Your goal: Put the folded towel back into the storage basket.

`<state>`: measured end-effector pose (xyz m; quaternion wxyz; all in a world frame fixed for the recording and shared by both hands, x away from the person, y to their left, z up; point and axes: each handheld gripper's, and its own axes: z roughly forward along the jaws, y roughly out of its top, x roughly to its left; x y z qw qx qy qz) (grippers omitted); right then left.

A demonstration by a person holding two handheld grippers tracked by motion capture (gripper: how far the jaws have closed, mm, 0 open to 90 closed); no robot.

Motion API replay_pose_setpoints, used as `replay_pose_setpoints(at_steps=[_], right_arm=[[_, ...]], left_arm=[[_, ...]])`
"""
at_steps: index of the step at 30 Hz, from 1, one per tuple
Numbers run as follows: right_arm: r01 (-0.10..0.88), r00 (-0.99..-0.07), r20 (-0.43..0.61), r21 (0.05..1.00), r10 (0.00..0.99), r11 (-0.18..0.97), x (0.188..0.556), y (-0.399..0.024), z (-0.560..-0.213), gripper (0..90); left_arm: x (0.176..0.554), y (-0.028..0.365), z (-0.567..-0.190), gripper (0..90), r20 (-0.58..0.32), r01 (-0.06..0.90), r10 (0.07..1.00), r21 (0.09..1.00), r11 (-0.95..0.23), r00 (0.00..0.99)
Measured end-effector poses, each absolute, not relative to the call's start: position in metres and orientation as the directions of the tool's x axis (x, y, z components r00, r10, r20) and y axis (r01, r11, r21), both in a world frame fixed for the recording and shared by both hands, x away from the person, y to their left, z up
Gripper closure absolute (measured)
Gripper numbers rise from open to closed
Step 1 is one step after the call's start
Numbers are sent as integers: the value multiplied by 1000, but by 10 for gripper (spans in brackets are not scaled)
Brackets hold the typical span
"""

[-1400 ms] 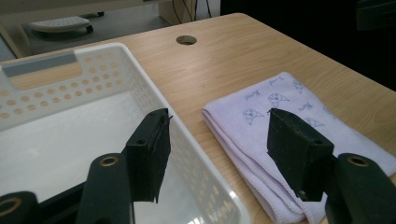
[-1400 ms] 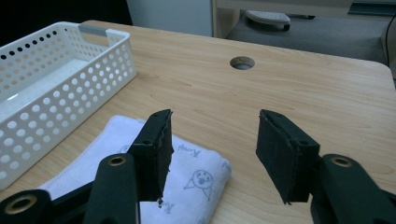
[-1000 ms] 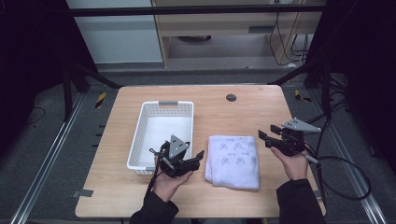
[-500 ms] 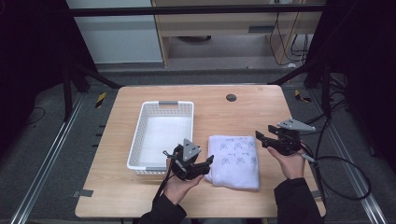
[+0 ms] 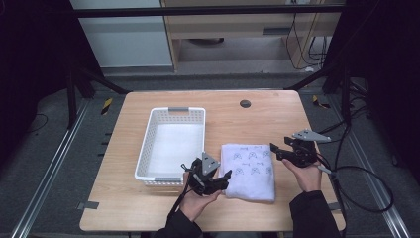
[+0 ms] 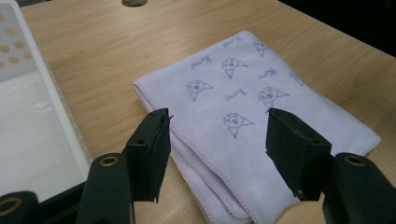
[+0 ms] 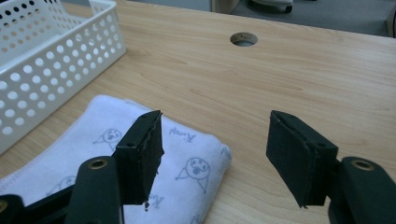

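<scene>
The folded towel (image 5: 248,171) is lying flat on the wooden table (image 5: 257,119), just to the right of the white basket (image 5: 172,144) and near the person's edge. It is pale lilac, printed with little cartoon faces and script.

The left gripper (image 5: 224,178) is sitting low at the towel's near left corner, its jaws standing apart with nothing pinched between them; in the left gripper view (image 6: 217,140) they are straddling the stitched, layered edge of the cloth without pressing on it. The basket's perforated wall is running close along that gripper's left side, so the gap between basket and towel is narrow there.

The right gripper (image 5: 275,150) is hovering at the towel's far right corner, jaws parted and having just been widening, with nothing gripped. In the right gripper view (image 7: 215,154) one jaw is standing over the towel's corner and the other over bare wood.

Farther back a round cable hole (image 5: 244,103) is sitting in the tabletop, well away from both hands. A black cable (image 5: 366,188) is trailing off the right gripper over the table's right edge.
</scene>
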<state>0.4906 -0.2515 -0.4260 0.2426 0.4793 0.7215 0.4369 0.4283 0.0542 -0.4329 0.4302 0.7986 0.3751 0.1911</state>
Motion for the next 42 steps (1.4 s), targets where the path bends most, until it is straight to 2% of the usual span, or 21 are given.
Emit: replay_pose_setpoints(at_steps=[28, 42], right_arm=[[552, -419, 75, 812, 905, 188, 503, -244, -464, 333], [579, -423, 74, 789, 903, 207, 506, -239, -475, 323]], left_arm=[[423, 34, -469, 380, -4, 481, 780, 789, -382, 626], [427, 31, -485, 323, -5, 512, 793, 766, -389, 609]])
